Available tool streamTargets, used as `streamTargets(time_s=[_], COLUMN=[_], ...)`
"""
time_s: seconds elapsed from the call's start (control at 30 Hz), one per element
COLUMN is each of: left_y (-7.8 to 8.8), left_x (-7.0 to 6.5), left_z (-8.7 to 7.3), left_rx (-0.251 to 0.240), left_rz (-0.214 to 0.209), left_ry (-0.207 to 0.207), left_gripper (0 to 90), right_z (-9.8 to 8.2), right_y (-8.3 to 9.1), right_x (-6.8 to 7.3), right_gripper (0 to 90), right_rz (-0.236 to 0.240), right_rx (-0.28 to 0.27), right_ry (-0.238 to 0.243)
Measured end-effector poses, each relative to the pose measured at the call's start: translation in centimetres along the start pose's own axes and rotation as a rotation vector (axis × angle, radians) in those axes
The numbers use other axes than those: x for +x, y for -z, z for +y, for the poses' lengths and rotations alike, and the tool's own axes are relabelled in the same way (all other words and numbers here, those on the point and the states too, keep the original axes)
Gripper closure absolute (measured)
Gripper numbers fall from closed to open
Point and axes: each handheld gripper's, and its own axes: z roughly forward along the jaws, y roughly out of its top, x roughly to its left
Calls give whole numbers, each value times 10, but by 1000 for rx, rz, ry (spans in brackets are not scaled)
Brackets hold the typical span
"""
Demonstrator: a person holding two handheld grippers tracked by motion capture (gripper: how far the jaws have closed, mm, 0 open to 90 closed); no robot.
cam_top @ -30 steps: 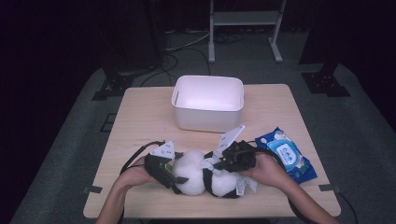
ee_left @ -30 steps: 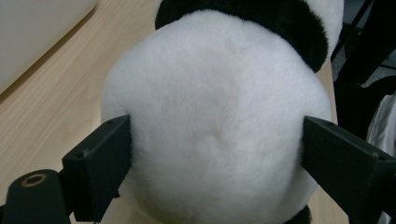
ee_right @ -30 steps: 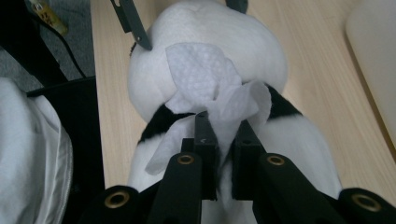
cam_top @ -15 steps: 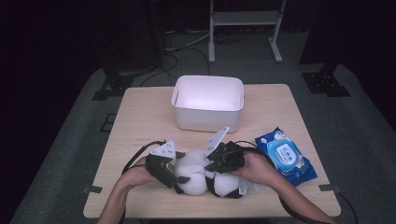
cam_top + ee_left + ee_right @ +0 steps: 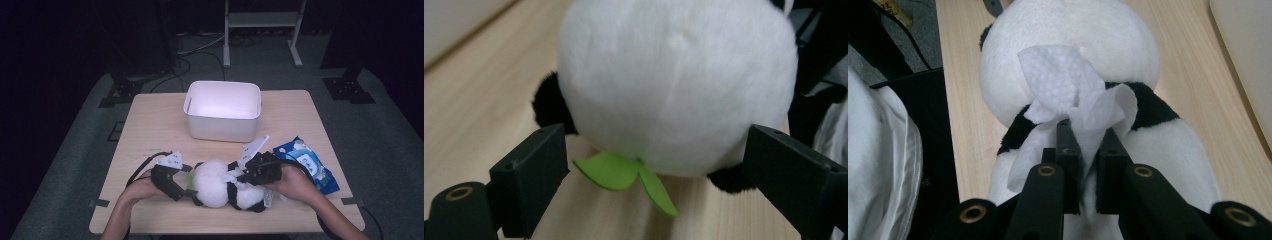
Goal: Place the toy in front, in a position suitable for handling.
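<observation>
I am wiping the panda (image 5: 222,184), which lies on its side at the near edge of the tabletop (image 5: 150,125) between my hands. My left gripper (image 5: 654,165) has its fingers (image 5: 531,175) spread wide around the white head, steadying it, though I cannot tell if they press. My right gripper (image 5: 1083,150) pinches a wipe (image 5: 1073,95) in nearly closed fingers against the neck. Next, I judge, I must drag the wipe across the fur without losing the pinch. Right of the panda lies the blue wipes pack (image 5: 307,165). Farther off, the white bin (image 5: 222,111) looks empty.
</observation>
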Motion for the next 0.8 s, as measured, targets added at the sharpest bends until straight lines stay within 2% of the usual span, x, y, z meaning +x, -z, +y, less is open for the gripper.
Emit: streamTargets(time_s=[0.13, 0.23, 0.37, 0.43, 0.7, 0.8], left_y=[-10, -11, -10, -12, -11, -12], left_x=[4, 5, 4, 2, 1, 2], left_z=[-5, -6, -1, 2, 2, 1], left_rx=[-17, -35, -53, -44, -56, -47], left_rz=[-61, -90, -100, -93, -91, -85], left_ry=[32, 32, 25, 15, 15, 17], left_gripper=[96, 139, 175, 182, 182, 181], right_z=[-2, 0, 5, 10, 42, 51], right_y=[0, -1, -2, -8, -25, -33], right_x=[-1, 0, 1, 3, 14, 19], right_gripper=[829, 828, 828, 828, 828, 828], right_rz=[6, 4, 13, 19, 64, 80], right_rx=[-5, -9, -33, -27, -52, -27], right_ry=[-1, -2, 8, 28, 95, 125])
